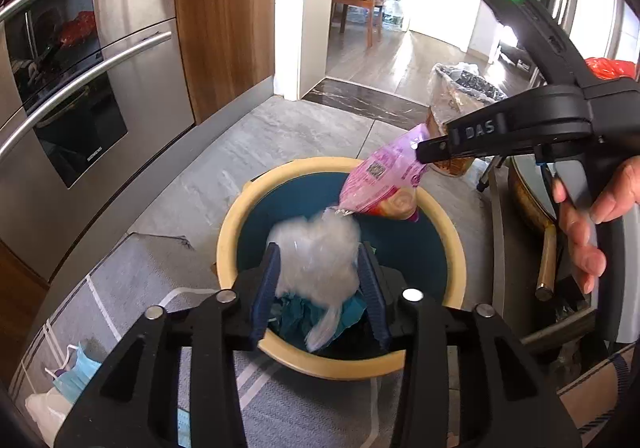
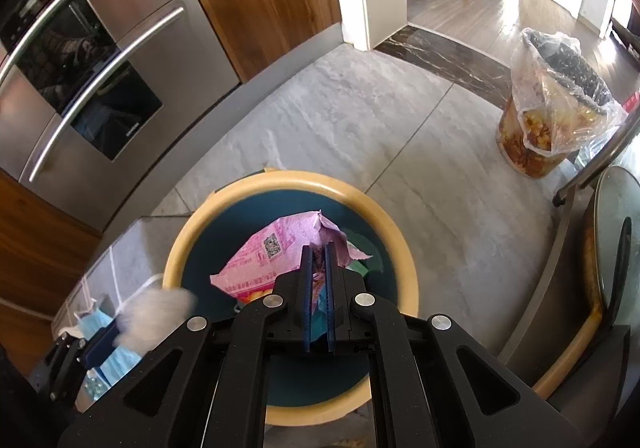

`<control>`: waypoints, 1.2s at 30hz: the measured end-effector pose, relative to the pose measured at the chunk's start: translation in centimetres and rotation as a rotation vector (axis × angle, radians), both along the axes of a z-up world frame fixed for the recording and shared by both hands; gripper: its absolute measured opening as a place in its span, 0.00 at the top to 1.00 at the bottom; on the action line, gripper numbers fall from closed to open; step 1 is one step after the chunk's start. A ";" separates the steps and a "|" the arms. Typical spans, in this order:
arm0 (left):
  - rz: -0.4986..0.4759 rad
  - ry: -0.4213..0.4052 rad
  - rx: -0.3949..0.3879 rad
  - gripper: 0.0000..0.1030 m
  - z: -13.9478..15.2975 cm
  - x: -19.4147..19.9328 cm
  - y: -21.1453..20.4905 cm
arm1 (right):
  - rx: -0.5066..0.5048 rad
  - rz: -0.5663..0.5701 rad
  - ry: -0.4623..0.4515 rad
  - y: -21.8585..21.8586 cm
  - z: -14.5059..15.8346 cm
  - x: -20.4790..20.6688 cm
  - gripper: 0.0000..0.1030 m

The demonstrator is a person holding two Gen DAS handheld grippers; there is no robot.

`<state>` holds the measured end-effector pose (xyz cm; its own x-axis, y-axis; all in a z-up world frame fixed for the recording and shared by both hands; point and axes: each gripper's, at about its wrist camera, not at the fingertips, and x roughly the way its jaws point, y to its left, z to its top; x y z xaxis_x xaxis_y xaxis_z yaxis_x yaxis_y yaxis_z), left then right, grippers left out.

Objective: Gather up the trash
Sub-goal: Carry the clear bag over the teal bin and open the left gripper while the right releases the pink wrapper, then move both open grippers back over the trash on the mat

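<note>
**A:** Left claw up close, jaws spread. Clear plastic wad sits loose between its blue pads, blurry, right over the yellow-rimmed bin. Pink wrapper hangs just beyond.

**B:** Right claw view: clenched tight on that pink wrapper, bin directly underneath. Blue face mask lies on the floor off to its left.

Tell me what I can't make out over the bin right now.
- Clear plastic wad, left wrist view: motion-blurred between the left gripper pads; contact unclear.
- Bin bottom: both views, covered by wad, pink snack bag and grippers.
- Blue face mask: partly cut off behind gripper bodies.
- Right gripper: shut on the bag.
</note>
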<state>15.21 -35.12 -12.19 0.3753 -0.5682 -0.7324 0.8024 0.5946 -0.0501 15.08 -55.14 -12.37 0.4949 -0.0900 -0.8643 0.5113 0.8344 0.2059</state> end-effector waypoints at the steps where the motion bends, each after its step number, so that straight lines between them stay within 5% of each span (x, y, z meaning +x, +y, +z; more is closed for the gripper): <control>1: 0.001 -0.007 -0.010 0.47 0.1 -0.1 0.1 | -0.001 -0.002 0.000 0.0 0.0 0.0 0.93; 5: 0.003 -0.012 -0.039 0.35 0.6 -0.4 0.3 | -0.010 -0.007 -0.004 0.1 0.1 0.0 0.82; 7: 0.007 -0.013 -0.045 0.34 0.9 -0.5 0.5 | -0.007 -0.008 -0.005 0.2 0.1 0.0 0.63; 16: 0.047 -0.035 -0.059 0.32 3.4 -1.3 3.3 | 0.001 0.011 -0.067 1.5 1.5 0.5 0.23; 36: 0.242 -0.114 -0.004 0.31 9.3 -2.8 19.5 | -0.084 0.231 -0.155 12.8 5.2 4.3 0.17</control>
<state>12.46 -15.60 -2.90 0.5803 -0.4549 -0.6755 0.6378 0.7696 0.0297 19.39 -42.38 -7.13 0.6358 -0.0277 -0.7713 0.2740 0.9424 0.1920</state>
